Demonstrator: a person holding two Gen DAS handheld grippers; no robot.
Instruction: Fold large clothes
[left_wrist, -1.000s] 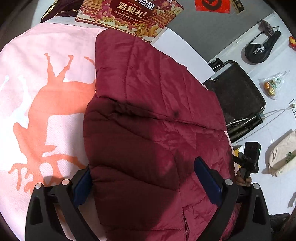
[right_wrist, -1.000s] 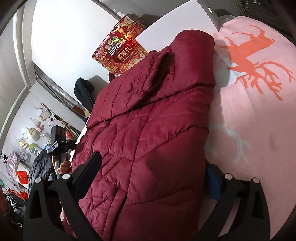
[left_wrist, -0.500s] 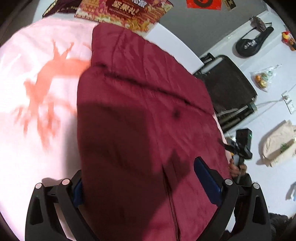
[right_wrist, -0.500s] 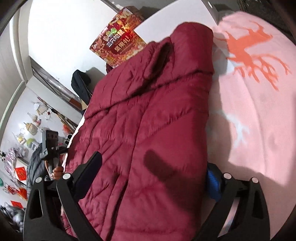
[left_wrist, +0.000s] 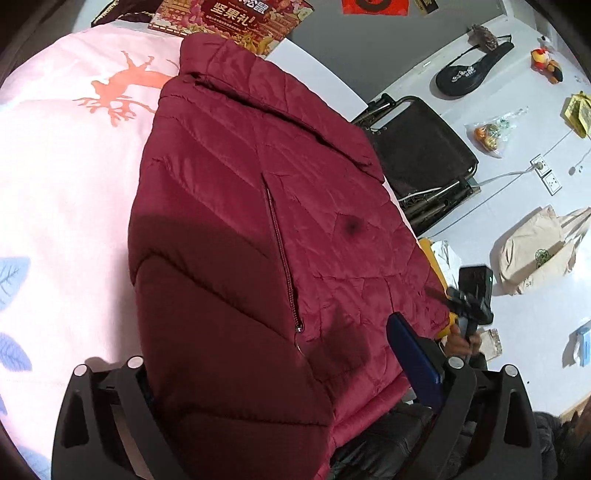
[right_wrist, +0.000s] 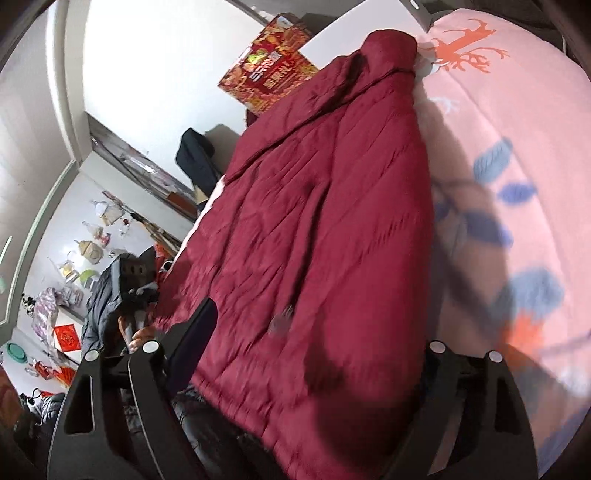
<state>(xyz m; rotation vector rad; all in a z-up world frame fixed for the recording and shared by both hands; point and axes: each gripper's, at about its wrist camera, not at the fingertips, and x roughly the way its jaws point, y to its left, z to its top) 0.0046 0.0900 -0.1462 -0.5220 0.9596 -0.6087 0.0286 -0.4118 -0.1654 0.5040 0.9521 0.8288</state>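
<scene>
Left wrist view: a dark red quilted jacket (left_wrist: 266, 229) is seen spread flat on a bed under a pink bedspread (left_wrist: 66, 192), collar toward a red printed box (left_wrist: 236, 14); the left tongs (left_wrist: 280, 373) are held apart above its hem, having just been closing slightly, nothing clamped. Right wrist view: the same jacket (right_wrist: 325, 221) is shown along the bed's edge, with the right tongs (right_wrist: 317, 354) apart over the hem, also just closing, the fabric not pinched
</scene>
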